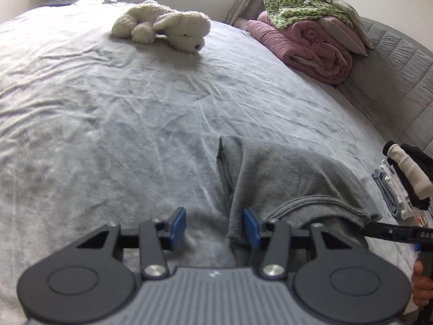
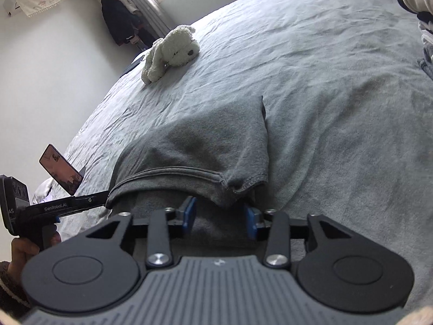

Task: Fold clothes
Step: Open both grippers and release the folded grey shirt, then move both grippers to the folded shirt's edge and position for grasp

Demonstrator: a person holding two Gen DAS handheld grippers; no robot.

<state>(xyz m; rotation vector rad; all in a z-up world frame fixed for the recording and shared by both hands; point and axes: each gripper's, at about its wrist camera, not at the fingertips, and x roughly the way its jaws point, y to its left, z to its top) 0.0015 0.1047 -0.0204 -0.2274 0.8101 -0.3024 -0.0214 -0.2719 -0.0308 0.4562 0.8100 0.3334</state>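
Grey garment (image 1: 284, 178) is lying folded on the bed (image 1: 108, 108), well short of the plush dog (image 1: 165, 25). We are finding both grippers, left (image 1: 213, 228) and right (image 2: 220, 218), parted and holding nothing. We are judging this fold complete; next comes gripping its near edge.

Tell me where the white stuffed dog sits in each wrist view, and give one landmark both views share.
Left wrist view: the stuffed dog lies near the top, left of centre, on the far part of the bed.
Right wrist view: the stuffed dog lies upper left of centre, near the bed's edge by the wall.
Shared landmark: the folded grey garment lying on the bed just ahead of both grippers.
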